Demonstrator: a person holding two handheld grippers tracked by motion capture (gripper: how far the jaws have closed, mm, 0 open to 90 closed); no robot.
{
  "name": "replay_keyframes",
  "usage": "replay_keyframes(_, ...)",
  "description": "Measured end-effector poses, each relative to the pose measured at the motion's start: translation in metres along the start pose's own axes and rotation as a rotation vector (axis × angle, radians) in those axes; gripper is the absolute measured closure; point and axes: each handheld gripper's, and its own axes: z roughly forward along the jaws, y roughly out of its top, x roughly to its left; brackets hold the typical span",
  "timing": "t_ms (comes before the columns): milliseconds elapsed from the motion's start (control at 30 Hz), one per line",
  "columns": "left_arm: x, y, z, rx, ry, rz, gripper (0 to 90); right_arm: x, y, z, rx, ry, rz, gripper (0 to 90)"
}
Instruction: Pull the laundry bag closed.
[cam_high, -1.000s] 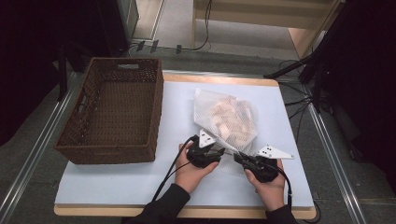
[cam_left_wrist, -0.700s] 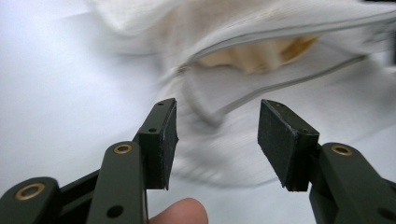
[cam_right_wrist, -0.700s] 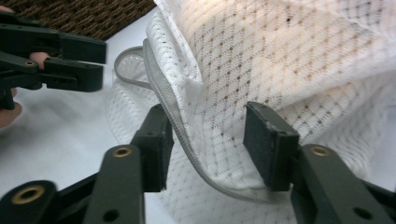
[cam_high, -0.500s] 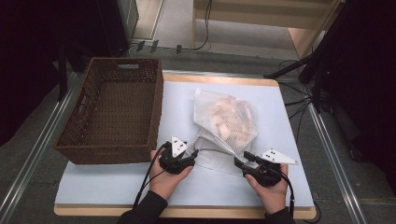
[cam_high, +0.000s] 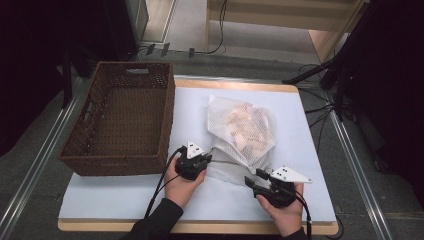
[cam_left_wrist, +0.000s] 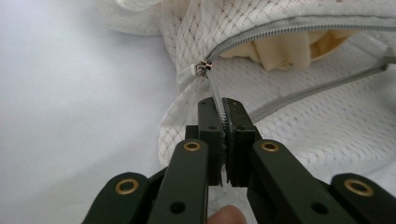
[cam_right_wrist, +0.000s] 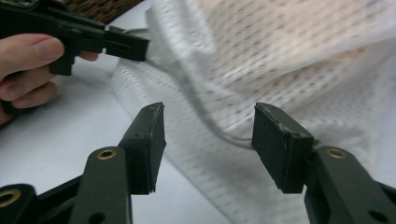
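Left jaws pinching the zip tape, right jaws standing wide

Now, going L to R across the table (cam_high: 125, 200): a brown wicker basket (cam_high: 120, 117) is sitting on the L part, its near right corner just beside the left gripper (cam_high: 198, 161). That gripper is lying at the near left corner of the white mesh bag (cam_high: 243, 132), which is resting mid-table w/ pale, beige-ish contents showing through the net.

In the left gripper view the left gripper (cam_left_wrist: 224, 109) is squeezing its jaws fully together on the grey zipper tape (cam_left_wrist: 215, 93), having just been closing. The tape is running up from between the pads to the metal zipper slider (cam_left_wrist: 203, 66), which is sitting just beyond the jaw tips, apart from them. Past the slider the zip is gaping open, w/ cream cloth (cam_left_wrist: 285, 46) peeking out of the mouth.

Further R, the right gripper (cam_high: 254, 179) is hovering at the bag's near right edge. In its own view the right gripper (cam_right_wrist: 208, 123) is standing w/ jaws well apart, gripping nothing; they have just been opening. A fold of mesh is lying beyond and below the gap, touching neither pad as far as can be told. The other hand (cam_right_wrist: 28, 70) and its gripper are showing at upper L there, nose on the bag's corner.
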Motion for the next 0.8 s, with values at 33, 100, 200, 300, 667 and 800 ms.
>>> replay_keyframes(33,-0.001,-0.002,-0.003,-0.005,-0.005,-0.003,87.8,0.0,0.0,0.0,0.0,0.0,0.0,48.4)
replay_keyframes(100,-0.001,-0.006,-0.007,-0.008,-0.013,0.011,87.8,0.005,0.0,0.002,0.012,0.003,-0.016,50.9)
replay_keyframes(200,-0.003,-0.01,-0.015,-0.024,-0.019,0.008,88.0,0.011,-0.001,0.007,0.024,0.018,-0.028,52.1)
replay_keyframes(300,-0.01,-0.017,-0.022,-0.025,-0.013,0.012,88.1,0.019,-0.001,0.011,0.029,0.025,-0.049,52.8)
replay_keyframes(667,-0.031,-0.036,-0.037,-0.032,0.027,0.019,88.1,0.053,-0.003,0.004,-0.013,-0.005,-0.123,58.0)
replay_keyframes(800,-0.029,-0.037,-0.042,-0.035,0.029,-0.016,87.9,0.059,-0.007,0.001,-0.01,-0.032,-0.118,58.2)
